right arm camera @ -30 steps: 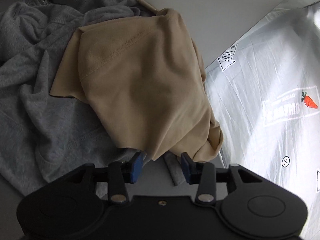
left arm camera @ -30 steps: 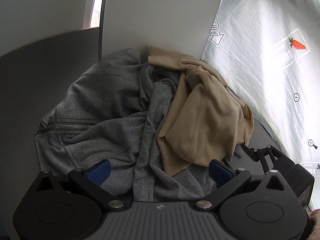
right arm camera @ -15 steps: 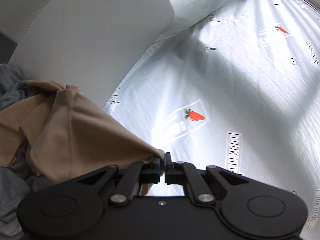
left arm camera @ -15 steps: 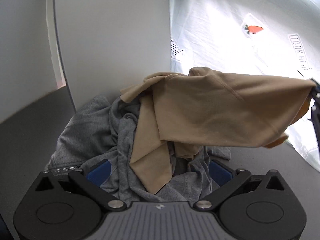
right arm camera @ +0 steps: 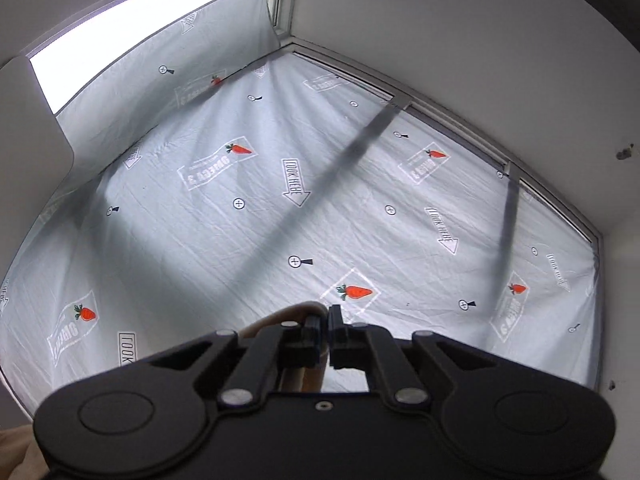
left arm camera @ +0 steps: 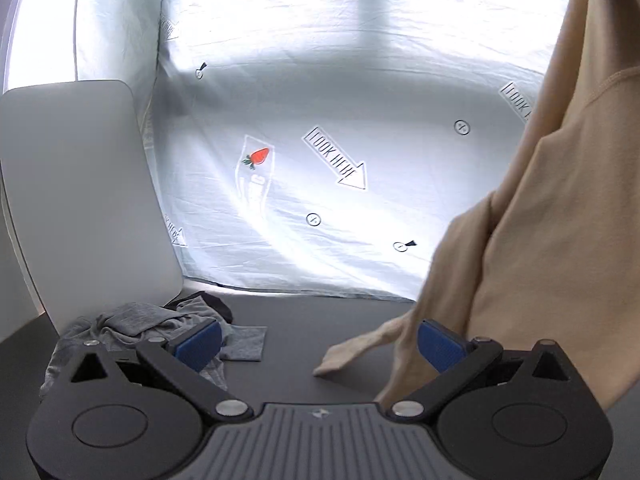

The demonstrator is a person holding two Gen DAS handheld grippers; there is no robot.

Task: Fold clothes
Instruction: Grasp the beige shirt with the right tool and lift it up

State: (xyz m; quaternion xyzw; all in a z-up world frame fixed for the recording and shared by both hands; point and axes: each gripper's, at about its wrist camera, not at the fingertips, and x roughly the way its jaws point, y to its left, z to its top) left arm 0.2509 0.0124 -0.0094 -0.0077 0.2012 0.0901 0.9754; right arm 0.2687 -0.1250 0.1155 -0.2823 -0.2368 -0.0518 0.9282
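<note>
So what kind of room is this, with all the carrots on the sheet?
Probably an indoor corner set up for folding laundry. A printed sheet covers a window, a dark table holds a gray garment, and a beige garment hangs beside the left gripper.

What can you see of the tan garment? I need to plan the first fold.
The tan garment is a soft, thin knit with a stitched curved seam near its upper edge. It hangs in long folds down the right of the left wrist view. Its lower end trails onto the dark table, beside the left gripper's right finger. The right gripper is shut on a bunched edge of it.
</note>
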